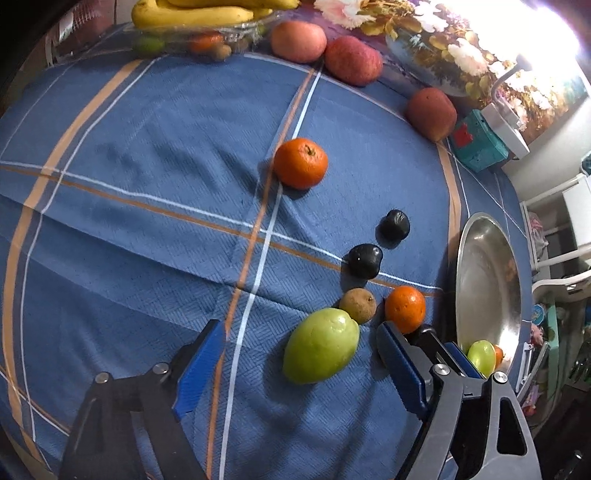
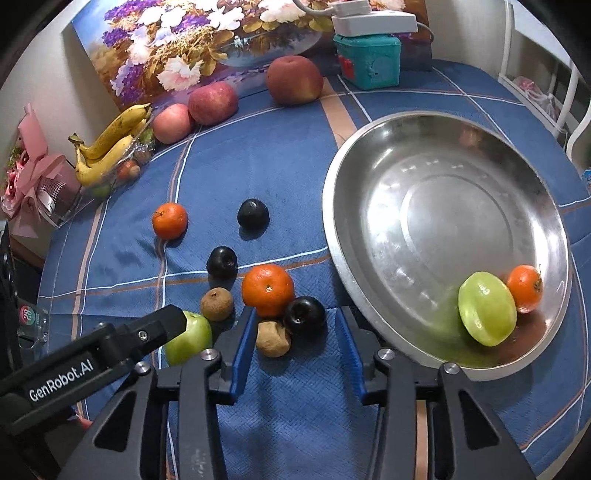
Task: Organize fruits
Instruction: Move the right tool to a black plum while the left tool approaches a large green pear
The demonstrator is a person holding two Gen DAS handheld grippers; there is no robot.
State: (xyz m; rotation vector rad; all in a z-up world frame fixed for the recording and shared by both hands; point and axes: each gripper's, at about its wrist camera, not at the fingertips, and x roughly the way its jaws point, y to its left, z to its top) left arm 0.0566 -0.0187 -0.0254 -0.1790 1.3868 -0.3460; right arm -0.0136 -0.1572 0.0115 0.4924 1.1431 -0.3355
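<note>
Both grippers pointed steeply downward beside the steel dish (image 2: pixel 334 206). Left gripper (image 1: pixel 301 360) stood wide, straddling a green fruit (image 1: pixel 320 346) untouched; right gripper (image 2: pixel 295 341), half-open, bracketed a brown fruit (image 2: pixel 272 339) without contact.

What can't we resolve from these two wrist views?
- Glass dish under the bananas: left view cuts it at the top edge; small fruits inside blurred.
- Green fruit near the left gripper: right view, half hidden by a left finger.
- Right gripper: whether its pads touch the brown fruit or plum, unclear.
</note>
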